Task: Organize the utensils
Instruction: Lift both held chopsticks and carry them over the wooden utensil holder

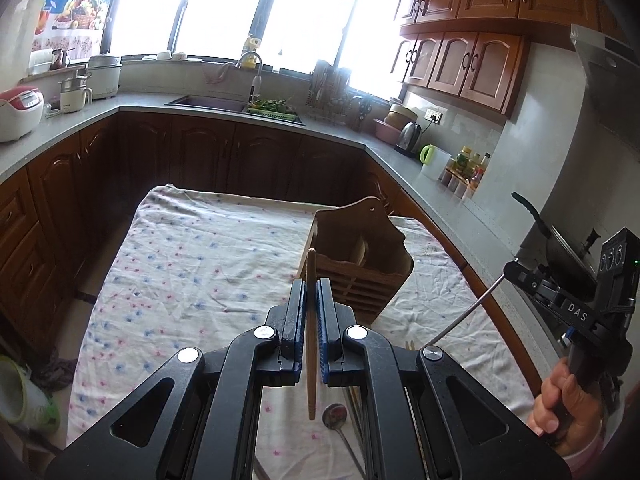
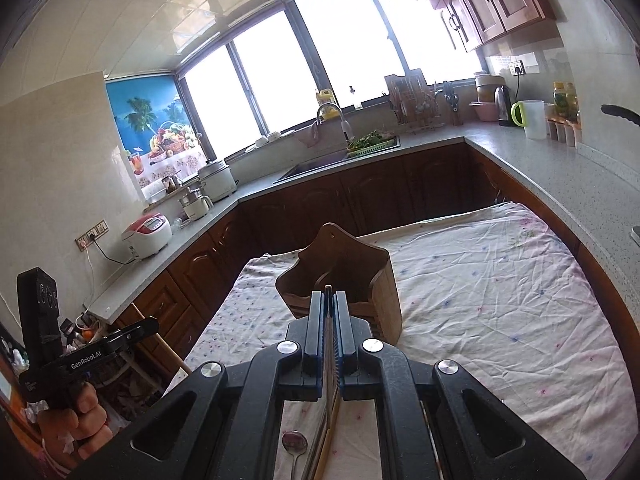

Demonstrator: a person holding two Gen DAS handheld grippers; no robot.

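The left tongs (image 1: 311, 292) pinch a wooden chopstick (image 1: 311, 360) between their blue pads, the stick standing nearly upright with its top just above the fingertips and its lower end hanging over the flowered cloth (image 1: 192, 264) that covers the counter. The right tongs (image 2: 329, 304) are pressed together on a thin metal utensil (image 1: 464, 312), seen from the left wrist view as a slim silver rod slanting down toward the cloth; what kind of utensil it is cannot be told. A hand (image 1: 560, 404) grips the right tool's handle at the right edge, and another hand (image 2: 76, 420) holds the left tool. Beyond both tongs stands a wooden utensil holder (image 2: 344, 276) on the cloth, its tall back panel on the far side. At the near edge a metal spoon (image 1: 335, 416) lies on the cloth, bowl up, beside more chopsticks (image 2: 320, 452).
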